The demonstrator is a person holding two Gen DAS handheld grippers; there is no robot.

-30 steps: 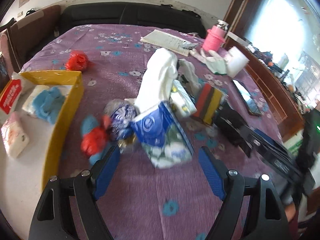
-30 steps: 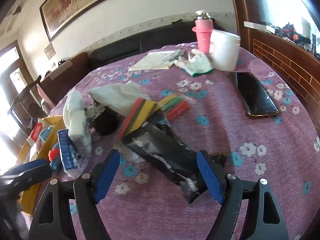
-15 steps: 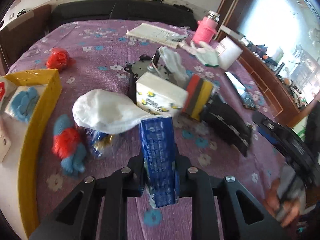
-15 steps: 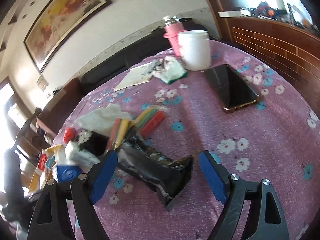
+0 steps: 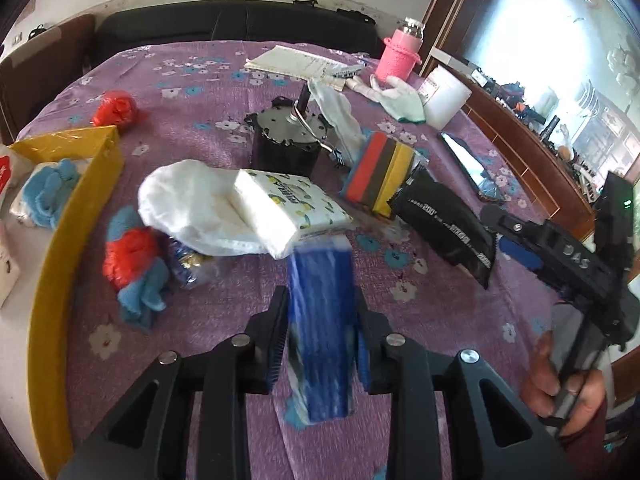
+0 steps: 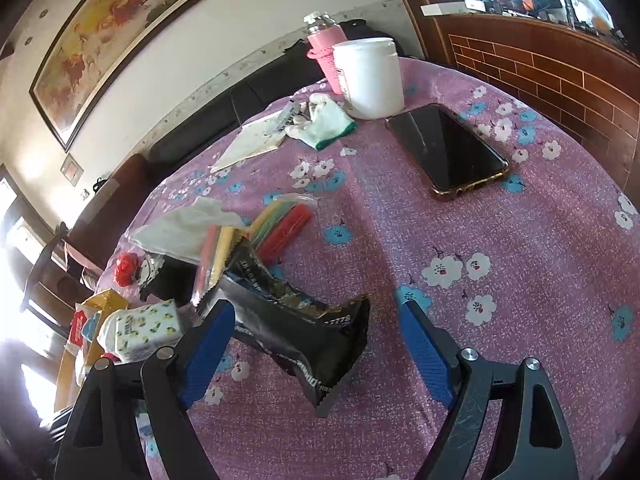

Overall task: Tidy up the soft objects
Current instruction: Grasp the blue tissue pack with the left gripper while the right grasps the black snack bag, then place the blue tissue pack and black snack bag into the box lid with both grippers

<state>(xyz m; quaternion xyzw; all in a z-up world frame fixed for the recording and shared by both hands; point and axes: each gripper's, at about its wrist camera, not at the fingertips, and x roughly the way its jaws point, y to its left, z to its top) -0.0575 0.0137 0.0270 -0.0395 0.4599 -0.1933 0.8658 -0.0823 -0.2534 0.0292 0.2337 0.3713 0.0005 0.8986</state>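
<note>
My left gripper [image 5: 320, 320] is shut on a blue tissue pack [image 5: 322, 320] and holds it above the purple cloth. Ahead lie a lemon-print tissue pack [image 5: 288, 206], a white soft pouch [image 5: 192, 208] and a red-and-blue cloth bundle [image 5: 134, 264]. The yellow box [image 5: 76, 216] at the left holds a blue cloth [image 5: 48, 192]. My right gripper [image 6: 316, 352] is open, its jaws on either side of a black snack bag [image 6: 304, 332]. The lemon-print pack also shows in the right wrist view [image 6: 148, 328].
A black motor [image 5: 288, 140], a striped sponge pack [image 5: 380, 172], a phone [image 6: 448, 152], a white jar [image 6: 370, 76], a pink bottle [image 5: 400, 56], a glove [image 6: 324, 122], papers [image 5: 296, 62] and a red bag [image 5: 116, 108] lie on the table.
My left gripper closed on the blue tissue pack and lifted it; the white pouch and lemon-print pack fell flat. My right gripper moved closer over the black snack bag.
</note>
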